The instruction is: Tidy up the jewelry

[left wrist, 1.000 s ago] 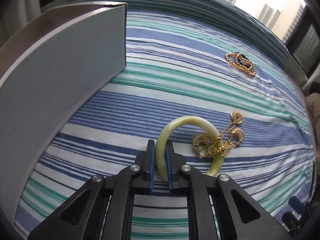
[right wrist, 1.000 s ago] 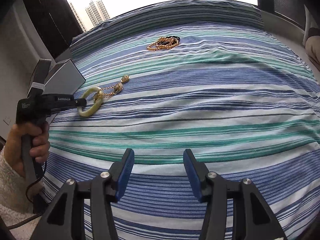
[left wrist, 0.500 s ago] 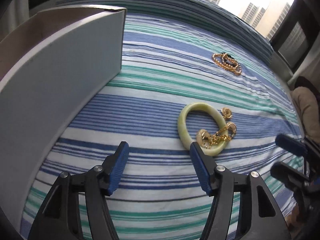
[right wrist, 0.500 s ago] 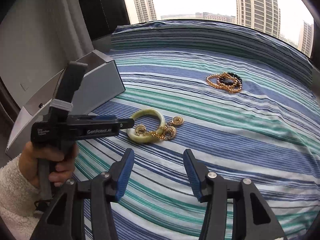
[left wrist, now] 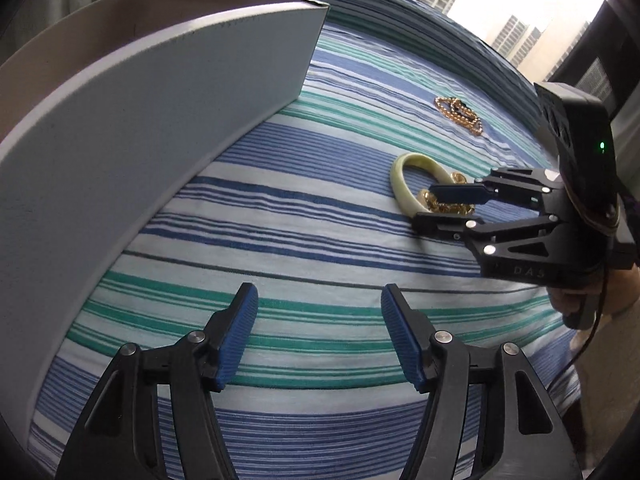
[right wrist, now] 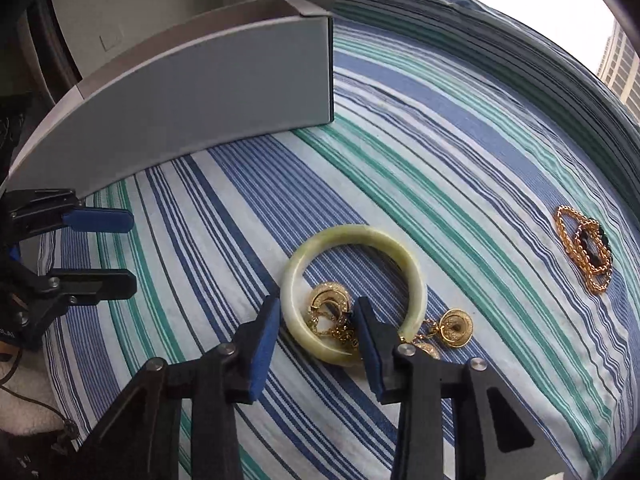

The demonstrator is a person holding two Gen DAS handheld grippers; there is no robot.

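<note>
Sorting so far: you have nothing visibly in the grey box (right wrist: 208,92) yet, though its inside is hidden from both views.
Bangle: your green bangle (right wrist: 352,292) lies flat on the striped bed (right wrist: 460,140), with the gold chain earrings (right wrist: 332,308) draped over it.
Right gripper (right wrist: 316,328): your fingers have just been closing around the bangle's near rim and the gold piece, not yet pressing on them.
Left gripper (left wrist: 318,328): your fingers stand apart, holding nothing, near the box.
Still left: the gold necklace (right wrist: 586,248), lying well apart.
</note>
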